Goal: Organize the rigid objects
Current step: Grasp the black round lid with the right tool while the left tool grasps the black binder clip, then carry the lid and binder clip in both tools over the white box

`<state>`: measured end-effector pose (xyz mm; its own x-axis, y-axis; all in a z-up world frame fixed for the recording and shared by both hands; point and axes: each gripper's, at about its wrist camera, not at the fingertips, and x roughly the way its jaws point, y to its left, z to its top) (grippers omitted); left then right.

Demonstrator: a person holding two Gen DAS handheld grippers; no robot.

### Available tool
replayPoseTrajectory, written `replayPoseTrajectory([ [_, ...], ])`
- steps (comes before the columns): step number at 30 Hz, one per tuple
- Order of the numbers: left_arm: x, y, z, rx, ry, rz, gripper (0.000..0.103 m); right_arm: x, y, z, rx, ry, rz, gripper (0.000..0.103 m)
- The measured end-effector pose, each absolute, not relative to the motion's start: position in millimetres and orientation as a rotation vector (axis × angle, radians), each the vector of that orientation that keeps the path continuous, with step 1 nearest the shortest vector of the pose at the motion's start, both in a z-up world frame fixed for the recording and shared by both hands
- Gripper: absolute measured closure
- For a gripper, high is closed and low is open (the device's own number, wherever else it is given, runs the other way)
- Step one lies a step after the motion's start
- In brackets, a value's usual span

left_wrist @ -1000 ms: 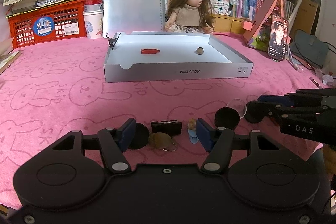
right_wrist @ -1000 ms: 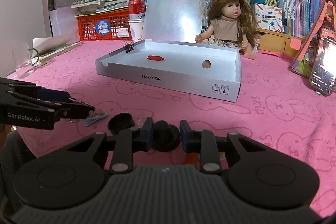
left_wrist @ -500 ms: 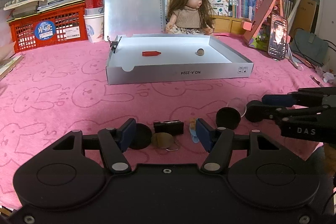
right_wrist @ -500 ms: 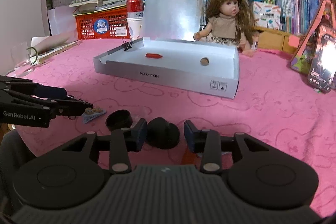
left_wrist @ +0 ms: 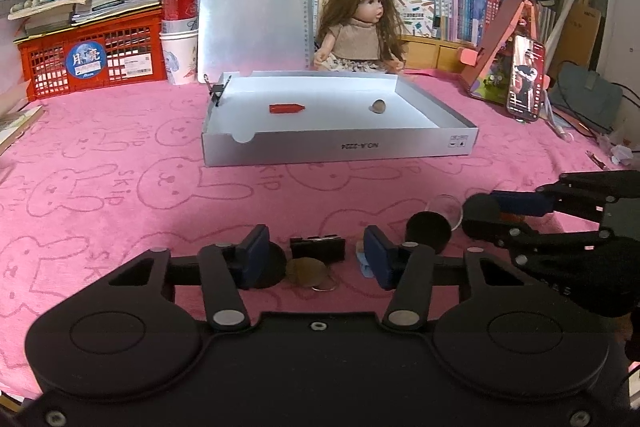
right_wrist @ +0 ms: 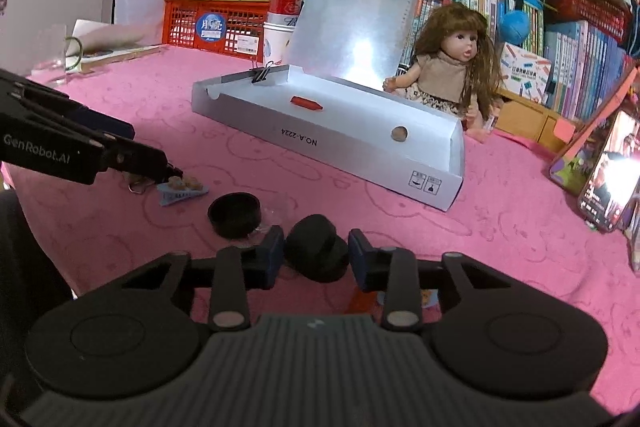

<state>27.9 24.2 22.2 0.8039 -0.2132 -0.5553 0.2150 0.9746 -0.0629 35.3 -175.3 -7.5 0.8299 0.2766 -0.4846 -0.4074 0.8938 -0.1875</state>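
Note:
A grey cardboard box tray (left_wrist: 340, 147) (right_wrist: 320, 147) lies open on the pink cloth. It holds a red piece (left_wrist: 286, 108) and a small brown nugget (left_wrist: 378, 105). My left gripper (left_wrist: 316, 255) hovers low over a black binder clip (left_wrist: 318, 249) and a brown disc (left_wrist: 308, 271). Its jaws are closing, with gaps on both sides of the clip. My right gripper (right_wrist: 316, 253) is closing on a black knob-shaped cap (right_wrist: 316, 247), and its pads touch both sides. A black round lid (right_wrist: 235, 215) and a small blue beaded piece (right_wrist: 182, 189) lie between the two grippers.
A doll (left_wrist: 360, 31), a clipboard (left_wrist: 254, 11), a red crate (left_wrist: 92, 55) and a can on paper cups (left_wrist: 179, 27) stand behind the box. A phone on a pink stand (left_wrist: 524, 79) is at the right. A clear disc (left_wrist: 444, 207) lies by the lid.
The right gripper let go of the black cap, then closed on it again and rolled a little. The left jaws narrowed around the binder clip.

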Motion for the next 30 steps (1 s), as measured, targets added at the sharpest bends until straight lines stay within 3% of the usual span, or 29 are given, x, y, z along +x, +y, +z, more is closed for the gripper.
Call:
replayPoseTrajectory([
  [3,30,21,21,0.007,0.597,-0.236,0.055,35,-176,-6,-0.290,0.455,0.366,0.078],
  [10,40,18,16,-0.011,0.616,-0.222,0.058,36,-179,-5,-0.274,0.454,0.357,0.078],
  [12,42,18,16,-0.016,0.613,-0.216,0.064,36,-180,-5,-0.269,0.453,0.351,0.078],
  [13,43,17,16,-0.017,0.611,-0.211,0.073,37,-180,-5,-0.266,0.452,0.348,0.079],
  [30,51,14,33,-0.026,0.543,-0.221,0.074,49,-192,5,-0.159,0.457,0.317,0.082],
])
